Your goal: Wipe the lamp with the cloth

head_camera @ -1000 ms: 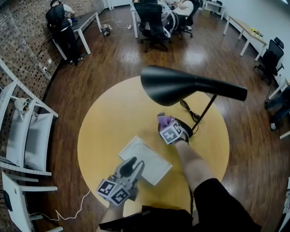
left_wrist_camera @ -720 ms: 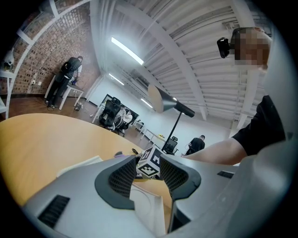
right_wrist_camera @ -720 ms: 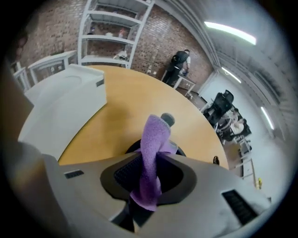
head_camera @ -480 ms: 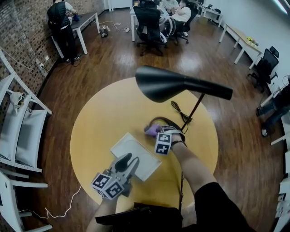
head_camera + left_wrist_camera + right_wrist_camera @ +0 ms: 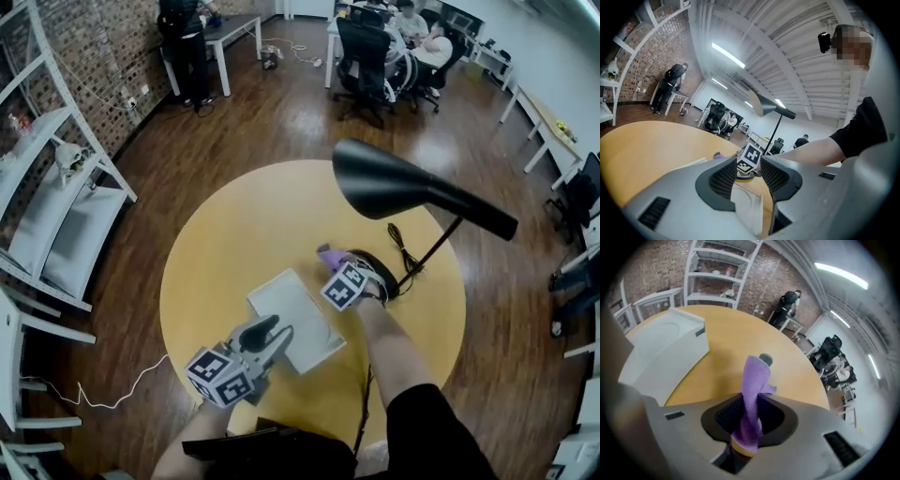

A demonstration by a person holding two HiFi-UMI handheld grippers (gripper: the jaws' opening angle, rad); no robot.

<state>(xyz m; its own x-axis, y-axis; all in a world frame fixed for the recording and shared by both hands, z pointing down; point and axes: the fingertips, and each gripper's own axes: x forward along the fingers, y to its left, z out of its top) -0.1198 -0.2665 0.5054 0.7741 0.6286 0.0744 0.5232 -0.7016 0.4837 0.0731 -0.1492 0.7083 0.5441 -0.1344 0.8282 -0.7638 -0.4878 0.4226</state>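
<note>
I am clamping my right claw (image 5: 747,420) on the purple cloth (image 5: 753,385), whose free end is sticking up past the jaws, and I am holding it over the right half of the round table (image 5: 234,234), just beside the foot of the black lamp (image 5: 394,183) and below its shade. I am keeping my left claw (image 5: 749,176) with its jaws apart and gripping nothing, hovering by the table's near edge over the white tray (image 5: 291,314) that is lying there.
</note>
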